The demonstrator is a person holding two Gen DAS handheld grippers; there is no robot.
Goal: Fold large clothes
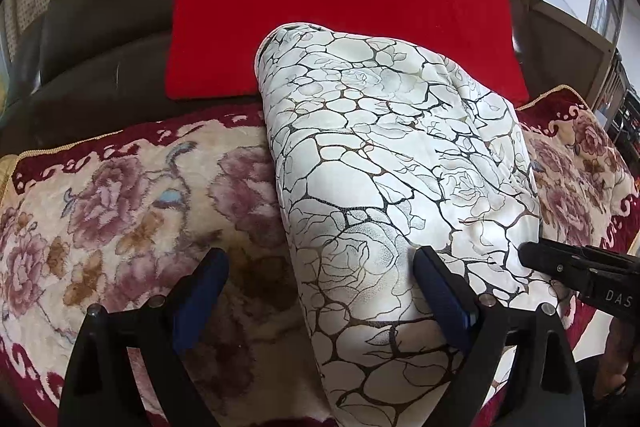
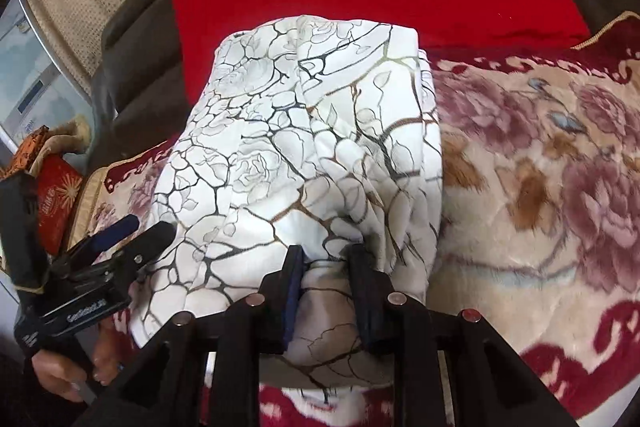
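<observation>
Floral blanket spread over sofa, red cushion at 12 o'clock. White patterned garment bundled mid-blanket, folding nearly done. Right gripper pinching near edge; left gripper spread. Next judged: final tuck, smoothing.

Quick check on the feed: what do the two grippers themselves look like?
Both are black plastic. The left gripper and right gripper have dark blue pads, silver round screw heads and white lettering on the body. No cables or sleeves are visible.
</observation>
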